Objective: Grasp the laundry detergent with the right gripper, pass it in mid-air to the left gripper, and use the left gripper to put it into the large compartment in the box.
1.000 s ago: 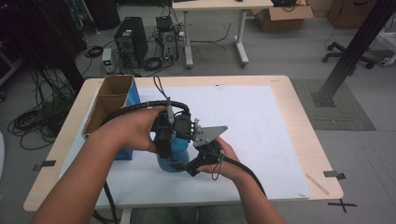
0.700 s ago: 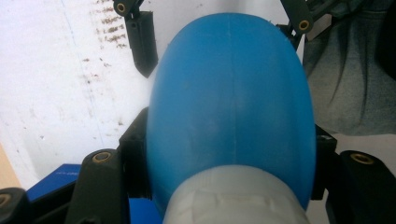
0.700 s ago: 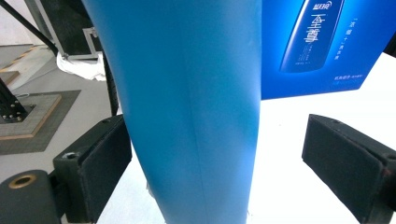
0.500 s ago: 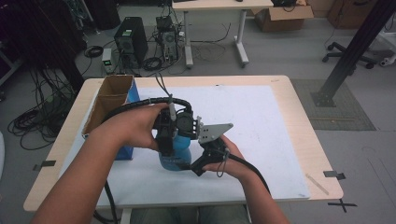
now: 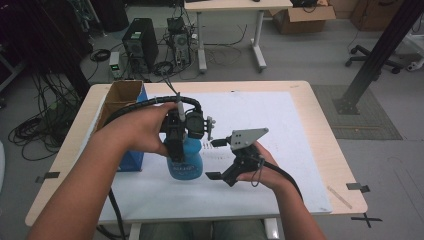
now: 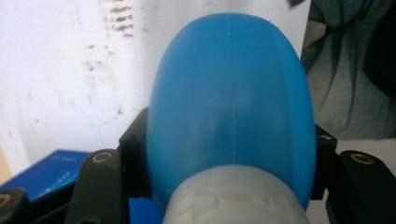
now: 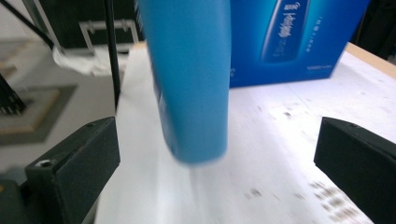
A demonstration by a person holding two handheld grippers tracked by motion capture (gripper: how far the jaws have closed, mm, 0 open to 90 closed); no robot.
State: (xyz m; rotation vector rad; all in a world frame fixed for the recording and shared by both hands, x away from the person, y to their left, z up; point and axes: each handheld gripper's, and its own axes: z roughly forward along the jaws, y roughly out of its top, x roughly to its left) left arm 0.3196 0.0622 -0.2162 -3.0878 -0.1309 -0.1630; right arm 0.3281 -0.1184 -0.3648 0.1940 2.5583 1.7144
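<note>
Near the table's [image 5: 320, 100] front edge, we see the left gripper [image 6: 229, 186] clamping the blue bottle [image 5: 185, 162], the right gripper [image 5: 212, 159] spread wide beside it.

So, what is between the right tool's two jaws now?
The lower end of the blue bottle hangs between the open jaws of the right tool, touching neither, in the right gripper view.

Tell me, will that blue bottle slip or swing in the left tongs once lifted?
The blue bottle looks smooth, rounded plastic, so it may slip. The left tongs clamp it high near the neck, so the body could swing. The right tongs stand open beside it, giving no support yet.
</note>
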